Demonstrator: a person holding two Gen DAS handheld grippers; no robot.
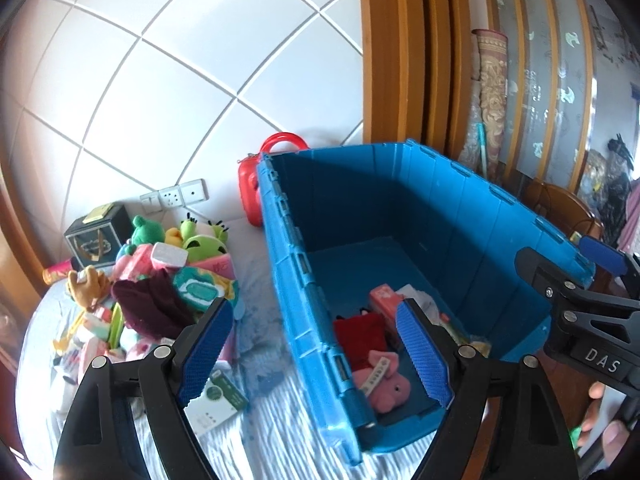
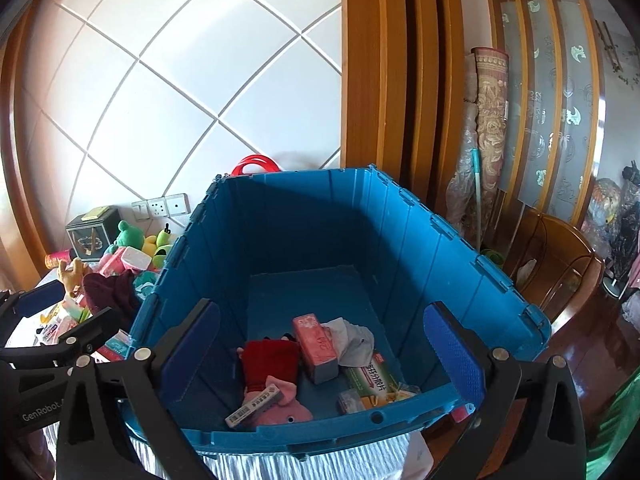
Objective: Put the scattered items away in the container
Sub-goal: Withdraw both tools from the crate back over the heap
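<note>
A red case stood behind the blue bin, and a dark gift box sat by the wall sockets. The heap of scattered toys and packets lay on the bed left of the bin, its near wall between them. The left gripper hung with jaws apart and empty, straddling that wall. The right gripper gaped wide over the bin, above the pink plush and tissue pack inside.
</note>
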